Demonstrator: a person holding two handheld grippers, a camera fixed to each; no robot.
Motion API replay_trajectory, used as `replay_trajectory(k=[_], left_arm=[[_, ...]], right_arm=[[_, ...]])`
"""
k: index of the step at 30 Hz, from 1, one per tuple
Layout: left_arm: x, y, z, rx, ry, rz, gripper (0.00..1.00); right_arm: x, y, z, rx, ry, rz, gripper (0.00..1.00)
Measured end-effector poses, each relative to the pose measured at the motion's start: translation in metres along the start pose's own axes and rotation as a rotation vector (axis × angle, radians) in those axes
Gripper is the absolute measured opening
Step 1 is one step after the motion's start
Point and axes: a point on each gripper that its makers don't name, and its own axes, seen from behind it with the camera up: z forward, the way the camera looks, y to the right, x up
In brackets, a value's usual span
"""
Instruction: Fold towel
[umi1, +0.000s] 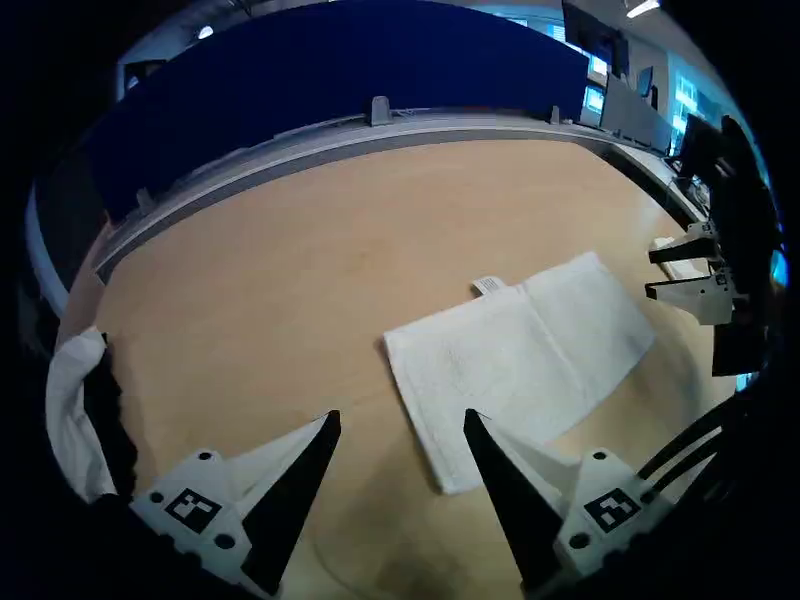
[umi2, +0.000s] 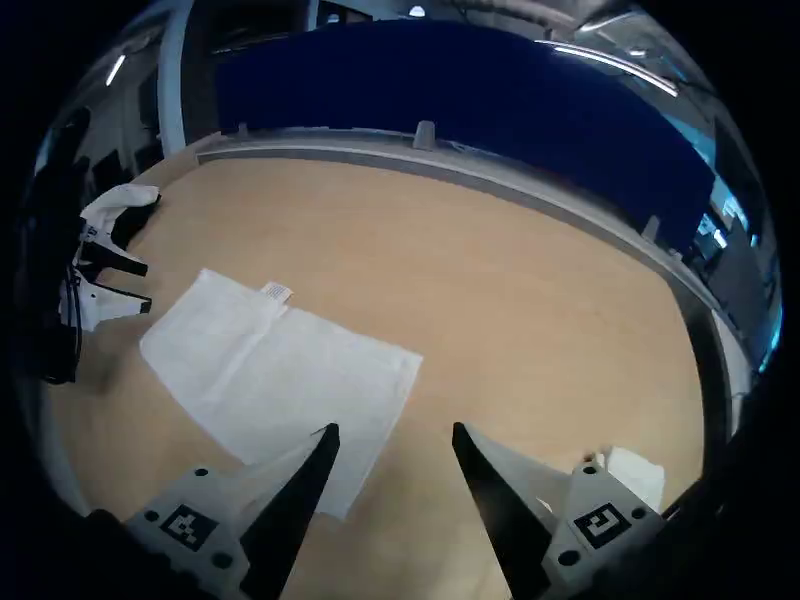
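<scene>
A white towel (umi1: 520, 360) lies flat on the wooden table, folded over, with a small label tag at its far edge. My left gripper (umi1: 400, 430) hovers open above the towel's near left corner, nothing between its fingers. In the right gripper view the same towel (umi2: 270, 375) spreads to the left, and my right gripper (umi2: 392, 440) stands open over its near right edge. The right gripper (umi1: 690, 272) also appears at the far right of the left gripper view, open. The left gripper (umi2: 115, 282) appears at the left edge of the right gripper view, open.
A white and black cloth bundle (umi1: 85, 410) lies at the table's left edge, the same bundle (umi2: 120, 212) in the right gripper view. A blue partition (umi1: 330, 70) runs along the table's far side. A small white item (umi2: 632, 475) sits near the right gripper.
</scene>
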Motion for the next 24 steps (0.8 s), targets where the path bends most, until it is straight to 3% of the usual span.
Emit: replay_trajectory(k=[12, 24], left_arm=[[-0.028, 0.002, -0.023, 0.022, -0.008, -0.052, 0.91], [-0.046, -0.006, -0.054, 0.076, 0.003, -0.116, 0.92]], right_arm=[[-0.021, -0.004, -0.018, 0.014, -0.007, 0.01, 0.87], [-0.028, -0.019, -0.02, 0.111, -0.028, -0.126, 0.87]])
